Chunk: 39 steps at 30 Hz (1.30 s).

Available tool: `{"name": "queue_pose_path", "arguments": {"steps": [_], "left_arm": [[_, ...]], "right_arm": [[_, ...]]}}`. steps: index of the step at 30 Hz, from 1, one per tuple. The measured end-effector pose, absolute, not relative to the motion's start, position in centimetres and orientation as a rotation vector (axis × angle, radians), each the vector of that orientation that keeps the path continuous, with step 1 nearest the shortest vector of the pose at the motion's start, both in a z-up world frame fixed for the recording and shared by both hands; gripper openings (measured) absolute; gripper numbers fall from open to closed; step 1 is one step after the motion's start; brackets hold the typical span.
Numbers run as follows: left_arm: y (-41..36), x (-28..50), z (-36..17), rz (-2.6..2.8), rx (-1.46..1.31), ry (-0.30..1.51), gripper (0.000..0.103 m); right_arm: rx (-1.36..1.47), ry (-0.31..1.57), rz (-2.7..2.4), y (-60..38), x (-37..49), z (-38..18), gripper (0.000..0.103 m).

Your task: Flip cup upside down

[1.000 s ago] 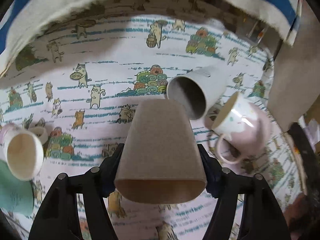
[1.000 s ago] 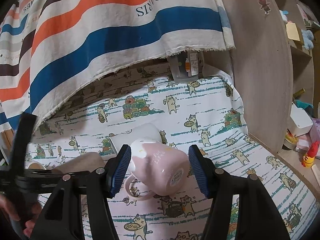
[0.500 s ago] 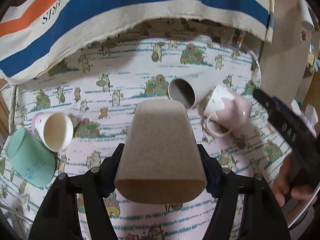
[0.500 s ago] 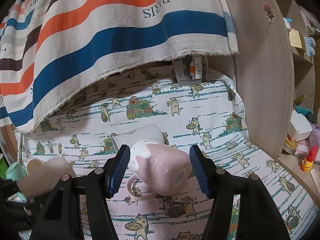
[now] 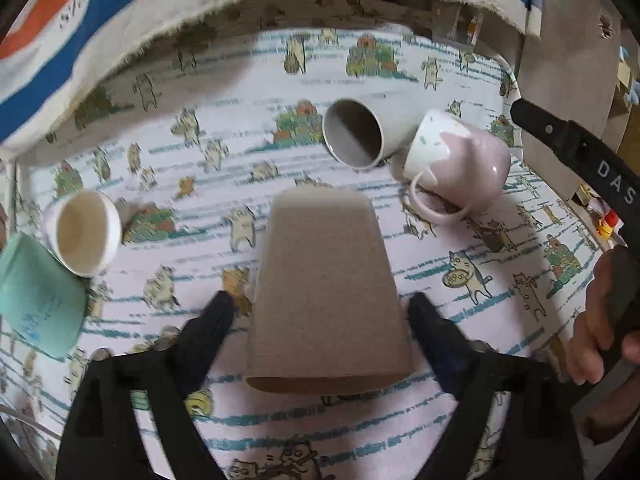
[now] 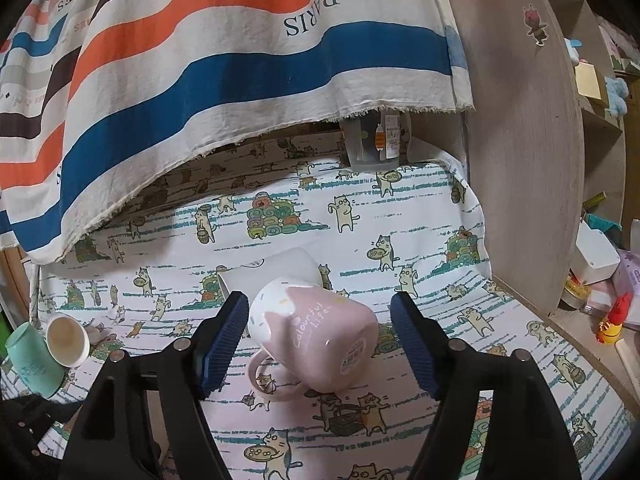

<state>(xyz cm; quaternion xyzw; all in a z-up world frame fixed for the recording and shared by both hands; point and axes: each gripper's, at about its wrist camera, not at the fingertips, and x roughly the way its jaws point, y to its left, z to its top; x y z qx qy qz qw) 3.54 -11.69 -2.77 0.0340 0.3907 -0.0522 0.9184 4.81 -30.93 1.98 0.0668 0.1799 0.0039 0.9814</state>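
A tan cup (image 5: 326, 292) stands upside down on the cat-print cloth, rim down. My left gripper (image 5: 320, 308) is open, its fingers apart on either side of the cup with small gaps. A pink and white mug (image 6: 316, 332) lies on its side, handle down; it also shows in the left wrist view (image 5: 460, 164). My right gripper (image 6: 320, 328) is open around the mug, its blue pads (image 6: 224, 336) clear of it. A grey cup (image 5: 356, 132) lies on its side behind the mug.
A white cup (image 5: 86, 232) and a mint green cup (image 5: 36, 296) lie on their sides at the left. A striped cloth (image 6: 224, 60) hangs over the back. A wooden panel (image 6: 524, 152) bounds the right side, with shelves and clutter beyond.
My left gripper has opened and let go of the tan cup, which now rests rim down on the cloth. The right gripper stays open around the pink mug.
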Motion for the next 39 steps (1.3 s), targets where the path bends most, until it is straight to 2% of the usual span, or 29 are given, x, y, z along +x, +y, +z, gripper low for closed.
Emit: {"name": "queue_pose_path", "arguments": {"steps": [3, 9, 11, 19, 21, 24, 30, 39], "left_arm": [[-10.8, 3.1, -2.0, -0.098, 0.069, 0.754, 0.096], [-7.3, 2.4, 0.3, -0.032, 0.045, 0.620, 0.100], [-5.9, 2.3, 0.8, 0.000, 0.054, 0.581, 0.100], [-0.9, 1.0, 1.7, 0.009, 0.046, 0.360, 0.100], [-0.2, 0.5, 1.4, 0.001, 0.025, 0.307, 0.101], [0.2, 0.1, 1.5, -0.015, -0.009, 0.274, 0.101], [0.0, -2.4, 1.8, 0.058, 0.030, 0.086, 0.103], [1.9, -1.1, 1.5, 0.080, -0.077, 0.148, 0.103]], "right_arm": [[0.137, 0.364, 0.011, -30.9, 4.8, 2.0, 0.083], [0.151, 0.375, 0.031, -30.9, 4.9, 1.9, 0.086], [0.149, 0.389, 0.053, -30.6, 5.1, 1.8, 0.091], [0.087, 0.403, 0.077, -28.9, 5.2, 1.2, 0.094], [0.081, 0.392, 0.074, -28.9, 5.1, 1.2, 0.097], [0.086, 0.361, 0.063, -28.7, 4.7, 1.1, 0.099], [0.089, 0.397, 0.099, -27.5, 4.5, 2.2, 0.099], [0.146, 0.509, 0.149, -25.2, 4.7, 5.5, 0.102]]}}
